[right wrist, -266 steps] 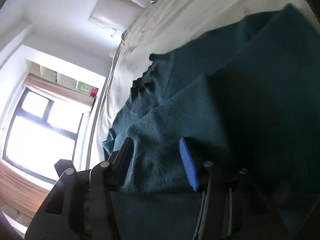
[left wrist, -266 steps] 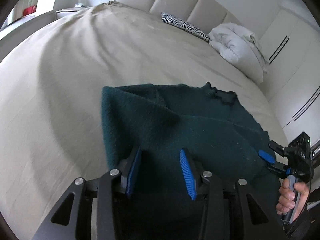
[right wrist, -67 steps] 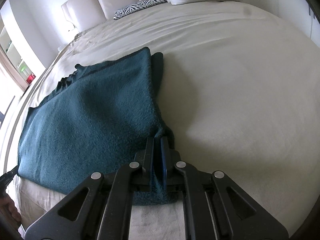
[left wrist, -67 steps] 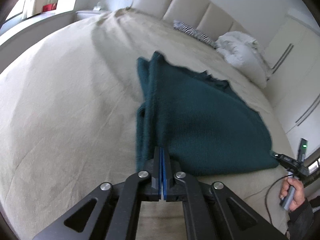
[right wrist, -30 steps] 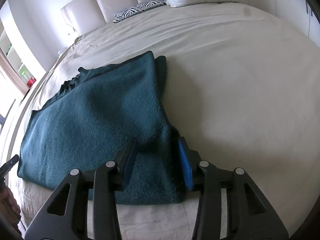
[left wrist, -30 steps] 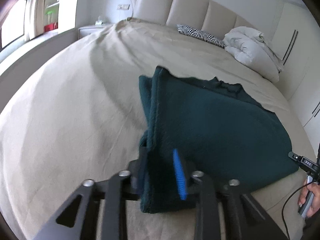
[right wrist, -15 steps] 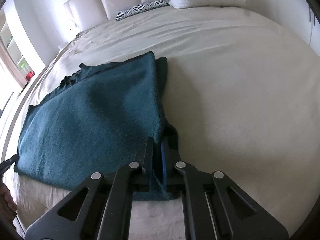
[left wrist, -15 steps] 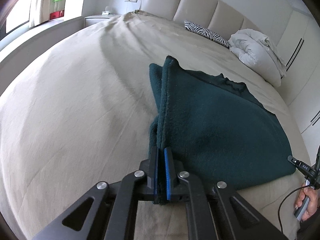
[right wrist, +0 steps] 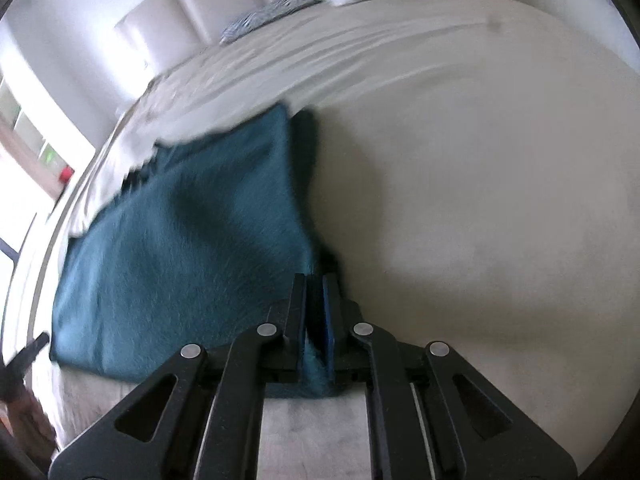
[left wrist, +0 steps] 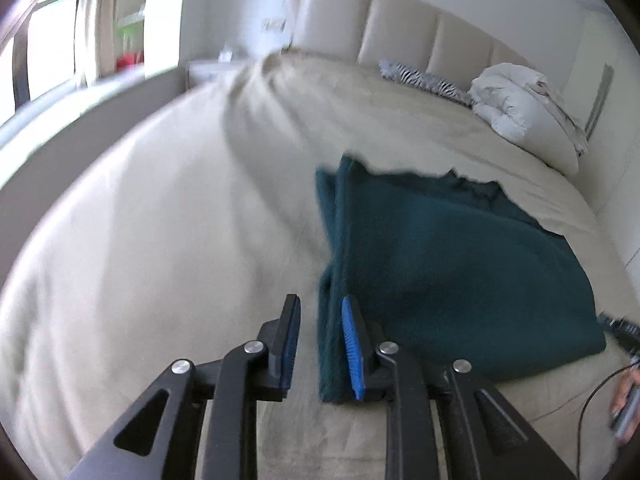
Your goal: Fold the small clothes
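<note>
A dark teal knit garment (left wrist: 448, 264) lies folded flat on the beige bed; it also shows in the right wrist view (right wrist: 192, 260). My left gripper (left wrist: 320, 312) is open at the garment's near left corner, its right finger against the folded edge and its left finger over bare sheet. My right gripper (right wrist: 315, 288) is shut on the garment's near right corner, teal cloth pinched between the pads. Both views are blurred by motion.
The beige bed (left wrist: 160, 240) spreads wide on all sides. A padded headboard (left wrist: 400, 32), a zebra-print cushion (left wrist: 420, 80) and a white duvet bundle (left wrist: 524, 108) lie at the far end. A window and a sill run along the left (left wrist: 60, 92).
My left gripper has opened and let go of the garment's left corner. My right gripper stays shut on the right corner. Both cameras are moving.
</note>
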Tool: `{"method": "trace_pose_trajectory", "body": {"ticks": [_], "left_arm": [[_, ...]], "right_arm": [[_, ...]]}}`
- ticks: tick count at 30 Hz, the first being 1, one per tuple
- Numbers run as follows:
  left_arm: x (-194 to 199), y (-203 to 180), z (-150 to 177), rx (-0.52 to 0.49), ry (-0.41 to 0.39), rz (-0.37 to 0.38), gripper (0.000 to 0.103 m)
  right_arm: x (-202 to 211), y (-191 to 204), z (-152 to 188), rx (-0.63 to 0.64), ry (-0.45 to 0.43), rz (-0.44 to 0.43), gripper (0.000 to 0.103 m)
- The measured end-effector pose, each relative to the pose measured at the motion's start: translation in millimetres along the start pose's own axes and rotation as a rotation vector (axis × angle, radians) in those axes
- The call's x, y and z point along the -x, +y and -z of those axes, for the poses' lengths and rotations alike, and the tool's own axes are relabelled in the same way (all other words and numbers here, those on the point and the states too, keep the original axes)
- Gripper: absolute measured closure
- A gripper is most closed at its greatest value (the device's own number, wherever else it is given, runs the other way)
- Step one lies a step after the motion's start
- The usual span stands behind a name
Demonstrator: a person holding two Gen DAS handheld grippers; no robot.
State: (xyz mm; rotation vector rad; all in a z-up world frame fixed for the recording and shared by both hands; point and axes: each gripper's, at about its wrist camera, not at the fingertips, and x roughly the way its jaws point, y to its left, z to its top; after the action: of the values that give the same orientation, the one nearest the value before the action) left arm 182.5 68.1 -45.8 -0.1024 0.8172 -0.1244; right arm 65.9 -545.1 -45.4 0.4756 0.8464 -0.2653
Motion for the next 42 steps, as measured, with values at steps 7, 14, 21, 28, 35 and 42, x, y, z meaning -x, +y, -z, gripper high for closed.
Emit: {"method": "trace_pose_trajectory", "body": {"ticks": [7,14,21,28,35,42], "left_arm": [[-11,-61,-45,-0.111,-0.108,0.086,0.054],[-101,-103,-74,-0.215,-0.051,0.126,0.053],[-157,-54,-76,-0.010,0.079,0.243,0.053],[-165,-32,-78,0.077,0.081,0.334,0.066],[-108,-43,-64,0.040,0.049,0.310,0.057],[-72,-81,-2,-0.101,0.111,0.299,0.038]], "right_arm": [[33,32,-40,-0.019,-0.174,-0.075,0.045],[-56,122,-72,-0.006,0.043,-0.398,0.046],[-149,122,-75,-0.205,0.160,-0.568,0.057],[-138,-3,-87,-0.522,-0.033,-0.536,0.082],[-75,-22,-79,-0.485,-0.082,-0.388,0.074],[-63,114,7,-0.150,0.212,-0.693,0.073]]}}
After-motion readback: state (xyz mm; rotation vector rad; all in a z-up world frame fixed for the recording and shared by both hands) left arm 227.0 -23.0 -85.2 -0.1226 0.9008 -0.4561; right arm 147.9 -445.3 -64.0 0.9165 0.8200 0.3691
